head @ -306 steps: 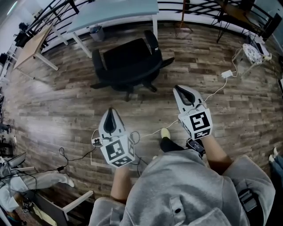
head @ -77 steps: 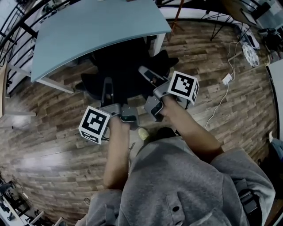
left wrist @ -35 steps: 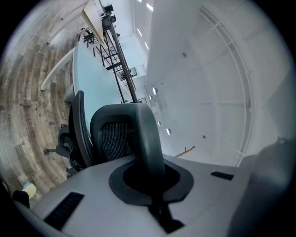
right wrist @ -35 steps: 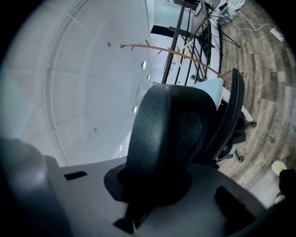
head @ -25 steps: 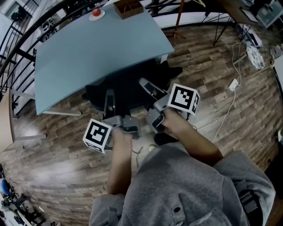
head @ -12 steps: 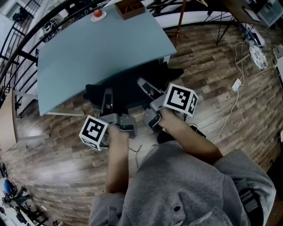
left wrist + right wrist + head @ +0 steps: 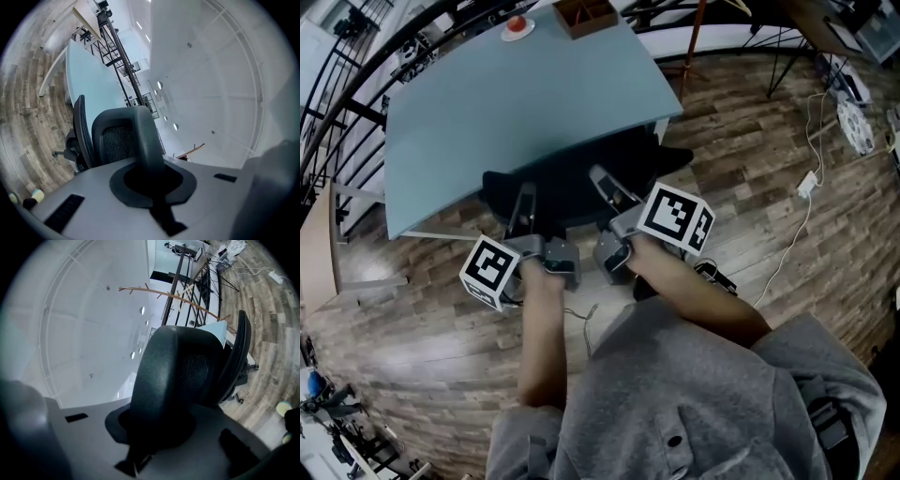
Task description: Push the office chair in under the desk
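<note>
**Chair nearly in, but the push could slip or skew**

The office chair (image 7: 572, 187) stands at 12 o'clock from the person. Its seat is mostly beneath the desk (image 7: 516, 94), while the backrest and part of the base show past the near edge. The left hand-held gripper (image 7: 524, 195) and the right hand-held gripper (image 7: 599, 176) each have their jaws pressed together with nothing between them. They point at the backrest, the left toward 11 o'clock and the right toward 1 o'clock. I cannot tell whether the tips actually touch it.

Several things could go wrong from here:

- **Slipping off:** Two narrow closed tips on a curved, springy backrest give little purchase. A harder shove could send one sliding off the rim.
- **Swivelling:** Uneven pressure between the two sides would probably turn the seat rather than roll it straight.
- **Jamming on the desk:** A turned chair might drive an armrest into the desk edge. It might also catch the base arm at 1 o'clock against the desk leg (image 7: 660, 128).
- **Cable underfoot:** A thin cable (image 7: 578, 317) lies on the floor at 6 o'clock, close to the person's feet. Stepping forward to follow the chair risks snagging it.
</note>
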### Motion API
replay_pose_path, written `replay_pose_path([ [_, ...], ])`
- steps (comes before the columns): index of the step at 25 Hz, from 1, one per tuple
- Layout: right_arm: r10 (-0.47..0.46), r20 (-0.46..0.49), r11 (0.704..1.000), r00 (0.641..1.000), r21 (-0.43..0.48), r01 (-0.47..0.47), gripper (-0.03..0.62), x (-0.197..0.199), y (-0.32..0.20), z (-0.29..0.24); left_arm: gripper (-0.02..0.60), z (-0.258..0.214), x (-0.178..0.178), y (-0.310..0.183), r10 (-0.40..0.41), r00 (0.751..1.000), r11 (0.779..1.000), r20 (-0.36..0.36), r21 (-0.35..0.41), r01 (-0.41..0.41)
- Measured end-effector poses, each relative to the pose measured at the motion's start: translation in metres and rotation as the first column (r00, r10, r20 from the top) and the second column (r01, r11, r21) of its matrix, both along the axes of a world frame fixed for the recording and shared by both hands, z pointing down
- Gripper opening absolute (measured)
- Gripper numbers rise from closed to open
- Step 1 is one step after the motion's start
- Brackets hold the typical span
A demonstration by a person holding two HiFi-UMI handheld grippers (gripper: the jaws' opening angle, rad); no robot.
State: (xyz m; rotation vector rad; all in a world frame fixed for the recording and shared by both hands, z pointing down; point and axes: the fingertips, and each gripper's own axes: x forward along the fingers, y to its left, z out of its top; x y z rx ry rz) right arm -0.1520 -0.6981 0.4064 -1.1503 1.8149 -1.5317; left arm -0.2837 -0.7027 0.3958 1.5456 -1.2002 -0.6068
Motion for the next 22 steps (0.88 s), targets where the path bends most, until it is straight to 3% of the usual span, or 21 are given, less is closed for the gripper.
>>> replay_pose_path([
  [5,-0.017,-0.033,0.999,0.999,0.031,0.018,0.041,-0.001,0.001,0.001,0.020,-0.001,0.005,-0.002,0.025,0.997,1.000,-0.072,0.014,-0.024],
  [8,-0.054,-0.058,0.997,0.997,0.060,0.057,0.087,-0.003,-0.002,0.001,0.052,-0.003,0.006,-0.004,0.052,0.994,0.997,-0.092,0.059,-0.047],
  [11,-0.116,-0.075,0.991,0.990,0.064,0.121,0.131,-0.012,0.008,0.006,0.197,0.001,-0.006,0.009,0.060,0.998,0.994,-0.005,0.094,-0.060],
  [15,-0.155,-0.124,0.983,0.980,0.078,0.165,0.188,-0.012,0.025,0.009,0.220,-0.003,-0.032,0.036,0.044,0.973,0.985,0.227,0.151,-0.080],
  [17,-0.140,-0.175,0.983,0.975,0.097,0.159,0.189,0.001,0.032,0.006,0.224,-0.009,-0.039,0.048,0.032,0.939,0.978,0.342,0.182,-0.099],
  [19,-0.121,-0.244,0.981,0.962,0.121,0.154,0.189,0.019,0.042,0.002,0.224,-0.011,-0.042,0.063,0.028,0.877,0.972,0.480,0.193,-0.137],
  [22,-0.084,-0.409,0.968,0.909,0.182,0.171,0.189,0.042,0.057,-0.008,0.222,-0.013,-0.051,0.086,-0.001,0.721,0.964,0.693,0.193,-0.185],
])
